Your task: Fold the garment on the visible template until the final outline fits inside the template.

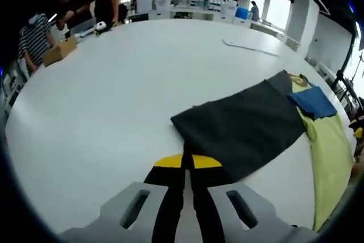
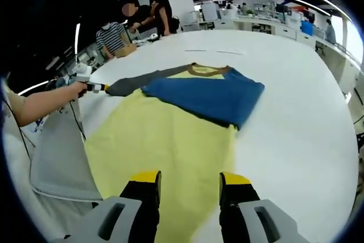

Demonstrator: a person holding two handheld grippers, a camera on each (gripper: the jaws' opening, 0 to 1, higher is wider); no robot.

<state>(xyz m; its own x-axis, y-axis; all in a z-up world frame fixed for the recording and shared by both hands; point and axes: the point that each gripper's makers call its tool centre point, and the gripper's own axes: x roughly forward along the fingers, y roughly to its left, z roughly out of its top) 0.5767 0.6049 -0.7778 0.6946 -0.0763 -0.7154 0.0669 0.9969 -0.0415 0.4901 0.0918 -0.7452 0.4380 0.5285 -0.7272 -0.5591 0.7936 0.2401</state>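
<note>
A yellow shirt (image 2: 165,135) lies flat on the white table (image 2: 296,101), with its blue sleeve (image 2: 210,95) folded across the chest. Its dark grey sleeve (image 2: 136,81) stretches out to the left. In the left gripper view that grey sleeve (image 1: 239,123) runs away from my jaws, with the blue sleeve (image 1: 313,102) and the yellow body (image 1: 330,152) behind it. My left gripper (image 1: 187,161) is shut on the grey sleeve's near edge; the right gripper view shows the left gripper (image 2: 94,87) in a hand at the sleeve's end. My right gripper (image 2: 190,180) is open over the yellow hem.
A light grey sheet (image 2: 57,152) lies left of the shirt by the table's edge. Several people (image 2: 114,35) stand at the far end, near a cardboard box (image 1: 58,51). A thin strip (image 1: 250,48) lies on the far table.
</note>
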